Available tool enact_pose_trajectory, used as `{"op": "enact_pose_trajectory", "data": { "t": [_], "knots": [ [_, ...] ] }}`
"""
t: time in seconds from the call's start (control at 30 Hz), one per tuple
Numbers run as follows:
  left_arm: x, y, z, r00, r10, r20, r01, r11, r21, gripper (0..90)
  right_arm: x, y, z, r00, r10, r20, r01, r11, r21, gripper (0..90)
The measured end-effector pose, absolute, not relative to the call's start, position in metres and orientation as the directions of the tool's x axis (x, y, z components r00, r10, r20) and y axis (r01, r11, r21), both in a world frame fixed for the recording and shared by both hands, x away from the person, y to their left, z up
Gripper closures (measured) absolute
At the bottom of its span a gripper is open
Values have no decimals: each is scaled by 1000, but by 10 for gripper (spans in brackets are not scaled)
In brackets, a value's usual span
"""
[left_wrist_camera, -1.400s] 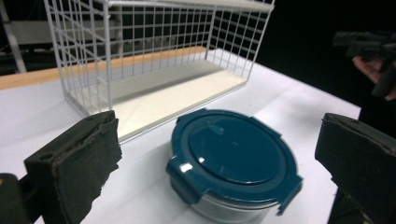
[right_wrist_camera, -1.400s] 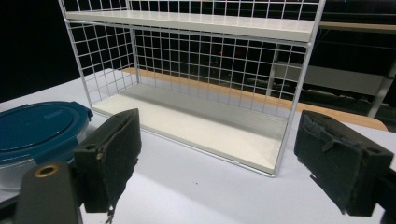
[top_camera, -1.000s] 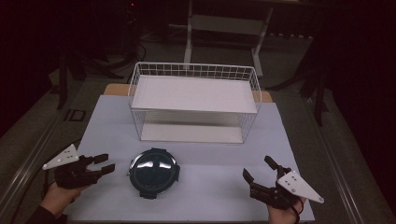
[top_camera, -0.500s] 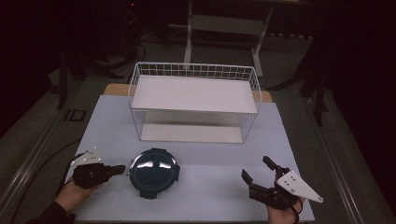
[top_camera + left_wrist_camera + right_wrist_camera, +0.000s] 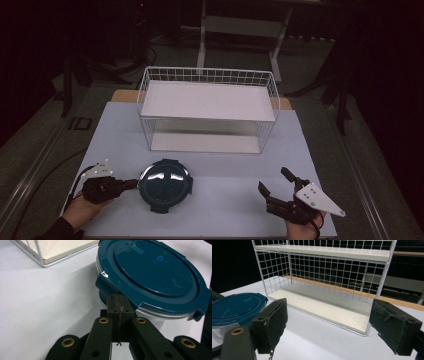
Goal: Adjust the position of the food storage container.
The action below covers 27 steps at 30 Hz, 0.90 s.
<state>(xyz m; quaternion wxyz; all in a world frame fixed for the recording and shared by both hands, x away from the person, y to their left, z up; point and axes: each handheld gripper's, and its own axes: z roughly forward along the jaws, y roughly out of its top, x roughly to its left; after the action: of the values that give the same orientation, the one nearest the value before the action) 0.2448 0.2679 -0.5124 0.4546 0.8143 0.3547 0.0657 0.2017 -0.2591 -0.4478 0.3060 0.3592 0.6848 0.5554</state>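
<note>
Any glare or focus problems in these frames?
High view: dim surroundings, white glare patch on the container lid. Left gripper view: lid sharp, small highlight on its tab, left gripper soft. Right gripper view: right gripper pads blurred, wire rack sharp.

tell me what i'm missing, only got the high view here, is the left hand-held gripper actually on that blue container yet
Observer: The left hand-held gripper is shut, its tips right at a clip tab of the teal lid, under the tab's edge.
Operator: is anything between its jaws
Observer: No, the pads meet with nothing between them.
Operator: what's under the lid
Observer: A clear container with the lid seated on it.
Operator: and the right one
Observer: The right hand-held gripper is wide open, facing the lower shelf of the white wire rack.
</note>
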Motion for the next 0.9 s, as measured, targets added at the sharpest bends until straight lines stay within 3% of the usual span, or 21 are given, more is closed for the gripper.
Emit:
{"op": "enact_pose_trajectory", "data": {
  "t": [0.9],
  "knots": [
    [242, 229, -513, 781, 558, -281, 525, -341, 780, 898, 205, -254, -450, -570, 821, -19, 164, 137, 977, 151]
  ]
}}
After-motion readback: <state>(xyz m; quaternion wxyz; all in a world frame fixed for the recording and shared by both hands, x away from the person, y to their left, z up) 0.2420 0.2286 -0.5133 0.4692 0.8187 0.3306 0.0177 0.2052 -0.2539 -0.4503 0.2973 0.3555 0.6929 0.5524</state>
